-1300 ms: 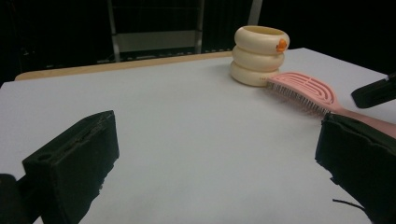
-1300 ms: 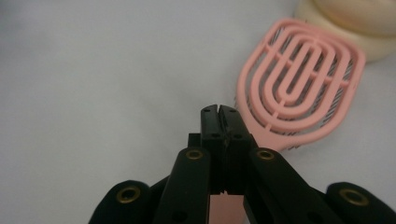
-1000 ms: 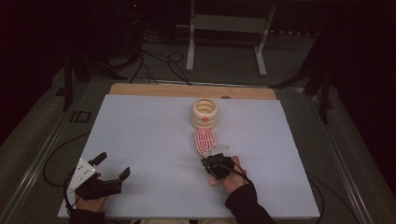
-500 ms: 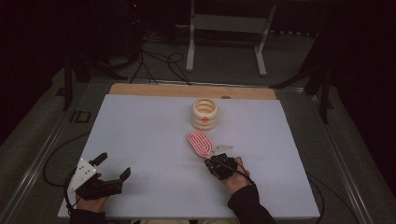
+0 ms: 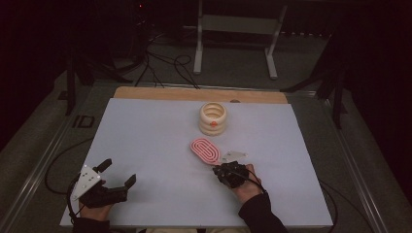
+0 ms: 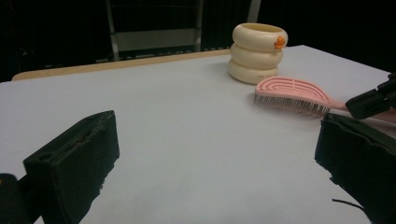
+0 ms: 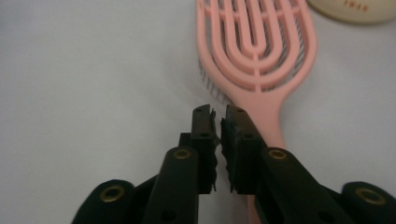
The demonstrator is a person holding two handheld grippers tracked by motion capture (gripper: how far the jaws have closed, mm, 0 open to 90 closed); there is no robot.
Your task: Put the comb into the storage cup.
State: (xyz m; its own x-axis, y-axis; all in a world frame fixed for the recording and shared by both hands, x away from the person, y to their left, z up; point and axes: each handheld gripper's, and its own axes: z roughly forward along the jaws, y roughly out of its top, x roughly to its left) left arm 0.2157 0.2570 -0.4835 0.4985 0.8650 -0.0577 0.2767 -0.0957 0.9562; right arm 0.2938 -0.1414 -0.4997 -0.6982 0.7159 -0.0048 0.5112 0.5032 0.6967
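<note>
Right gripper [image 7: 219, 116]: low centre of the right gripper view, its two black jaws almost together with only a thin slit between them. They have just been opening a little. Nothing sits between them; the brush handle runs beside and under the right-hand jaw, so the grip reads as let go.
Right gripper, high view [image 5: 228, 171]: lower centre-right of the frame, in the person's hand, right at the handle end of the brush.
Hairbrush [image 7: 257, 42]: a pink vented paddle brush in the upper centre of that view, lying flat on the white tabletop [image 5: 145, 145] with its slotted back up and the bristles down. In the high view it sits just below the middle of the frame [image 5: 205, 150].
How it should handle: judged light and made of stiff plastic. The open-ribbed head looks springy, and its smooth surface may slip between hard pads.
Where to grip: my judgement is the narrow handle near the neck, pinched across its width. The ribs and bristles offer a poor hold.
Ringed container [image 5: 213, 118]: a cream cup of stacked rings above the brush, near but apart from it.
Left gripper [image 5: 118, 180]: lower left of the high view, jaws spread wide and empty, well apart from the brush.
</note>
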